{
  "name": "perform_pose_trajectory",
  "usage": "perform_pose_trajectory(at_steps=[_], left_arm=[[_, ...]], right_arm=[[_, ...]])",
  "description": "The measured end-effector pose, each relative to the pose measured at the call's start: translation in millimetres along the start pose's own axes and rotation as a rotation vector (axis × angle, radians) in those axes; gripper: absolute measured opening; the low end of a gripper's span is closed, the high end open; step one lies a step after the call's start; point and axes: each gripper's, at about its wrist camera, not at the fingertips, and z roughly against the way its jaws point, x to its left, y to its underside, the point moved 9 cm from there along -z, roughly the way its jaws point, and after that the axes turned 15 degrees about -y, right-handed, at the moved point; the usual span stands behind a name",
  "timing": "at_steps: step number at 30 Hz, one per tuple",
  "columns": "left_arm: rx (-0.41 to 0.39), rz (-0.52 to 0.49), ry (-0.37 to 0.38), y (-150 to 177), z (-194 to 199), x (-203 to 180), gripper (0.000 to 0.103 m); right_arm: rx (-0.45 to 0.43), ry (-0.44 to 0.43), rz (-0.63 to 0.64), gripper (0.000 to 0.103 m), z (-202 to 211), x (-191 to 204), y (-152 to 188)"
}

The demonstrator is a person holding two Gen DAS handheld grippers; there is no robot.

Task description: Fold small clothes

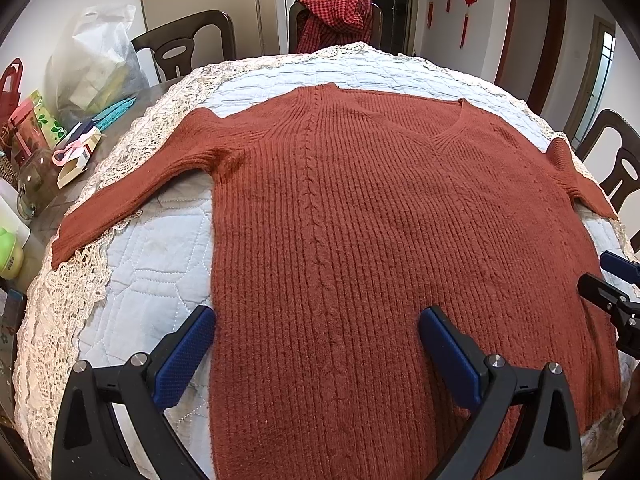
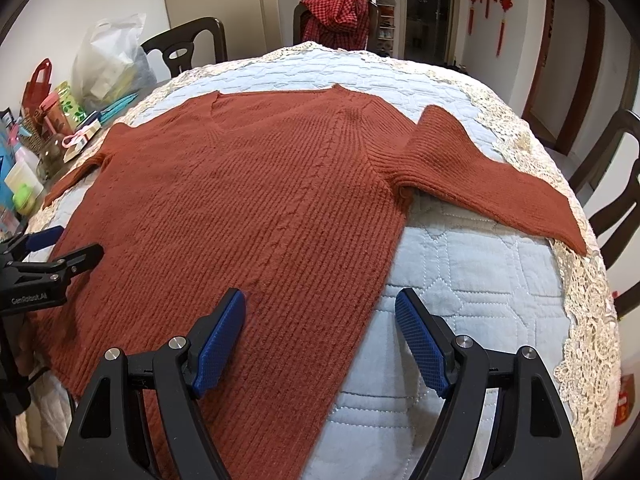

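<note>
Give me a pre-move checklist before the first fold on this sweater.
1. Rust knit sweater lies flat, front up: ok.
2. Both sleeves spread out, the left sleeve and the right sleeve: ok.
3. Left gripper open, straddling the sweater's left edge: ok.
4. Right gripper open, straddling the right edge: ok.
5. Quilted cover bare beside the body: ok.
6. Hem nearest the grippers lying straight: cannot tell.
</note>
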Motion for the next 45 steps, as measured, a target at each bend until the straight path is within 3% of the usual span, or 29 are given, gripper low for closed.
perform_pose_trajectory(at_steps=[12, 23, 31, 35, 41, 44, 45], left_arm=[[-0.032, 0.027, -0.008, -13, 1, 18, 0.103], [-0.037, 0.206, -0.027, -33, -25, 88, 0.099], [0.014, 0.449, -0.051, -30, -59, 171, 0.084], [0.048, 0.539, -0.010, -24, -76, 190, 0.082], [0.034, 0.616, 0.008, -31, -85, 202, 0.075], [0.033, 0.645, -0.020, -32, -89, 211, 0.059], [0.035, 0.651, -0.028, -32, -91, 214, 0.048]], right_arm=[[-0.017, -0.021, 0.043, 0.078, -3, 13, -19], [-0.021, -0.049, 0.075, 0.077, -14, 28, -37], [-0.014, -0.071, 0.084, 0.077, -23, 35, -43], [-0.002, -0.073, 0.076, 0.077, -30, 34, -44], [0.012, -0.077, 0.076, 0.077, -37, 34, -44], [0.014, -0.079, 0.073, 0.077, -37, 32, -45], [0.013, -0.079, 0.072, 0.077, -37, 32, -45]])
